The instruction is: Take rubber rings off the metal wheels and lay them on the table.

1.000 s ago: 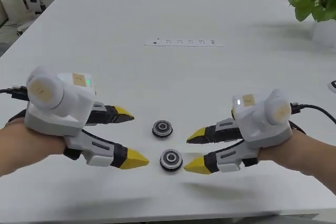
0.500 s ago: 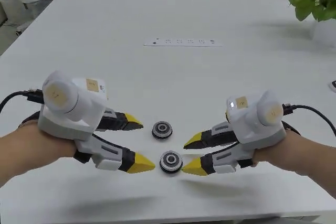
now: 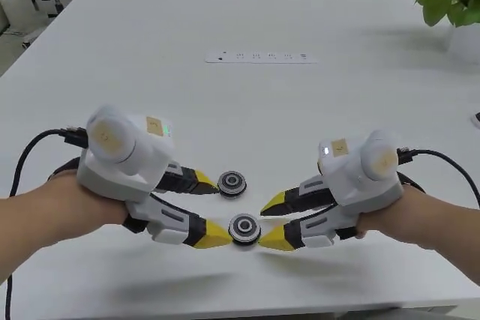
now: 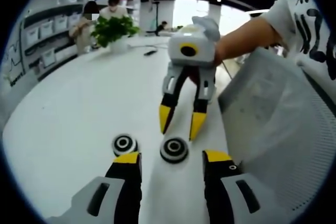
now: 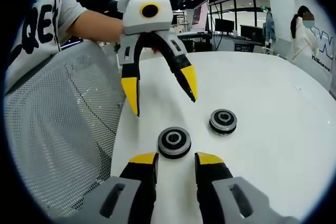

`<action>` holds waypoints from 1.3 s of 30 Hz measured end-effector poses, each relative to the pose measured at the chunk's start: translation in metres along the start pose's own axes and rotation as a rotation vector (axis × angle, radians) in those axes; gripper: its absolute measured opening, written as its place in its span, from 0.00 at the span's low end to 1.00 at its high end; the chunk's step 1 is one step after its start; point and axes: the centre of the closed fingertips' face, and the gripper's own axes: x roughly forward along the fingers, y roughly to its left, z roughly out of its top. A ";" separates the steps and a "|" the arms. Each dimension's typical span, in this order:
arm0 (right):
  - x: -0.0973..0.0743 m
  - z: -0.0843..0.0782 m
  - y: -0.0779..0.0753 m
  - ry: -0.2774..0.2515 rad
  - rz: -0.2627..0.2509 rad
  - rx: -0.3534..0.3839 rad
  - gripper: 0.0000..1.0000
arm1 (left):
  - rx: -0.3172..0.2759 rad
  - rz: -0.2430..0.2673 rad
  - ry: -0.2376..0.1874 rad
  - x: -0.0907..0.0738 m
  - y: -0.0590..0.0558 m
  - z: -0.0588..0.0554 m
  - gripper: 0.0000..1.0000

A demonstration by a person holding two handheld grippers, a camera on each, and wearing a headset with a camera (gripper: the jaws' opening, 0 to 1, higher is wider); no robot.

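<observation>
Work has barely begun, we judge — the left hand-held gripper (image 3: 220, 210) and the right hand-held gripper (image 3: 264, 224) both stand with jaws spread, holding nothing, tips flanking the near wheel (image 3: 244, 228) on the table (image 3: 337, 95). Beyond it lies the far wheel (image 3: 232, 183); both rubber rings (image 3: 244, 216) seem still on.

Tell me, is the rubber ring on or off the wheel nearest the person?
On. The near wheel lies flat on the table with a black ring around its metal hub.
</observation>
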 end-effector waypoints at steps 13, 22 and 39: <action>-0.001 -0.001 -0.001 0.002 -0.008 -0.009 0.25 | -0.006 -0.032 0.015 0.012 -0.006 -0.002 0.39; -0.001 -0.001 -0.001 0.001 -0.010 -0.009 0.25 | -0.008 -0.038 0.039 0.023 -0.006 -0.005 0.31; -0.001 -0.001 0.000 0.000 -0.009 -0.010 0.25 | 0.026 -0.019 0.067 0.035 -0.004 -0.006 0.18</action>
